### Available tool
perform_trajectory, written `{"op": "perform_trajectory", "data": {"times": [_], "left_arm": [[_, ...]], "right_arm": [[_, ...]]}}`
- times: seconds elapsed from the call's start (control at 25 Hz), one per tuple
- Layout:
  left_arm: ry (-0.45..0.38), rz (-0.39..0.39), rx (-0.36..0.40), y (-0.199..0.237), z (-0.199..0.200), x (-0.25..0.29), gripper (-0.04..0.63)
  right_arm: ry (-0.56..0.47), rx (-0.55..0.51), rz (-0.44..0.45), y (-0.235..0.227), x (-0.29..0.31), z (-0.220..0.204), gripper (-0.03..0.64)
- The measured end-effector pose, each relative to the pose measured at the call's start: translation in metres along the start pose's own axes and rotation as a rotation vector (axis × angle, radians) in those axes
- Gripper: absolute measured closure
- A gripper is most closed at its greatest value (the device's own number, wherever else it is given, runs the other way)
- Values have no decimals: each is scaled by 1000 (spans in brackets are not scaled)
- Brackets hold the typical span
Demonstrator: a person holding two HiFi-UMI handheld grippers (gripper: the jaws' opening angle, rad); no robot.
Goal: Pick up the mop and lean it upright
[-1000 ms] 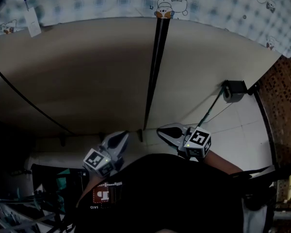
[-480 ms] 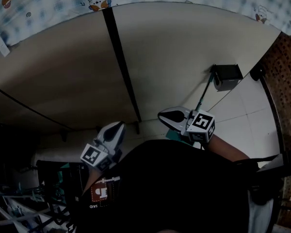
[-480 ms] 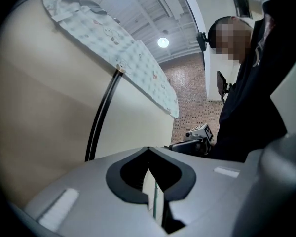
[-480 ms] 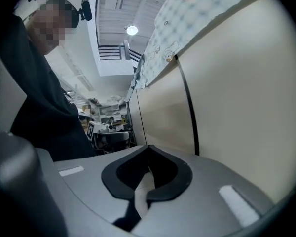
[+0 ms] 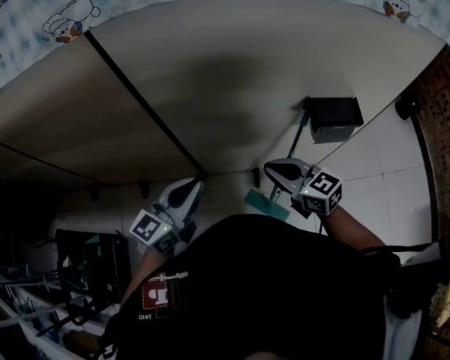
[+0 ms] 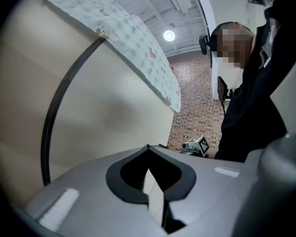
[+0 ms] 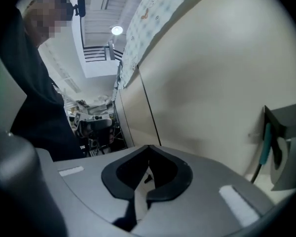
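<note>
A flat mop, with a dark grey rectangular head [image 5: 331, 118] and a thin teal pole [image 5: 303, 130], sits low along the foot of the beige wall [image 5: 232, 73], on the right. The head is the far end, and the pole slants back to the near left. A wider teal plastic piece [image 5: 266, 203] sits at its near end, over the white floor tiles [image 5: 382, 171].

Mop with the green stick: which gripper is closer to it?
Right. The right gripper is close beside the mop, just above its green head in the head view. The left gripper is farther away, off to the mop's left.
</note>
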State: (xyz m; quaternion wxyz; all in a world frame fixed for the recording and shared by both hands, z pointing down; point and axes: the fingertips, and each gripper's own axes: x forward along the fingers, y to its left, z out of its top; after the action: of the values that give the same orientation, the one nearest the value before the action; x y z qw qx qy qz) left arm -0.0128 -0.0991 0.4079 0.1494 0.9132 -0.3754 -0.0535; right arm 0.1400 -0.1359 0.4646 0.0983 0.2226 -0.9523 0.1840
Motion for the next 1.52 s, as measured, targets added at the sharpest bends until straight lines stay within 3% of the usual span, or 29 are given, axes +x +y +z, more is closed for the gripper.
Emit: {"op": "perform_trajectory", "data": {"times": [0.24, 0.4, 0.56, 0.8, 0.96, 1.2, 1.4, 1.52], "left_arm": [[13, -84, -38, 3, -10, 25, 598], [50, -130, -35, -1, -12, 28, 598], [86, -128, -34, 4, -15, 23, 598], [130, -90, -32, 20, -17, 18, 598], [119, -79, -35, 24, -17, 19, 598], [121, -52, -49, 29, -21, 12, 598], [123, -21, -88, 38, -29, 3, 598], [171, -19, -91, 36, -37, 0, 598]], "right_arm": [[-11, 24, -152, -52, -4, -24, 552], [25, 86, -324, -100, -13, -53, 527], [47, 168, -507, -156, -25, -83, 517], [74, 185, -639, -214, -22, -108, 483], [75, 186, -679, -231, -18, -113, 479], [49, 227, -679, -214, -20, -126, 477], [166, 264, -729, -220, -29, -189, 463], [246, 266, -740, -233, -23, -228, 443]]}}
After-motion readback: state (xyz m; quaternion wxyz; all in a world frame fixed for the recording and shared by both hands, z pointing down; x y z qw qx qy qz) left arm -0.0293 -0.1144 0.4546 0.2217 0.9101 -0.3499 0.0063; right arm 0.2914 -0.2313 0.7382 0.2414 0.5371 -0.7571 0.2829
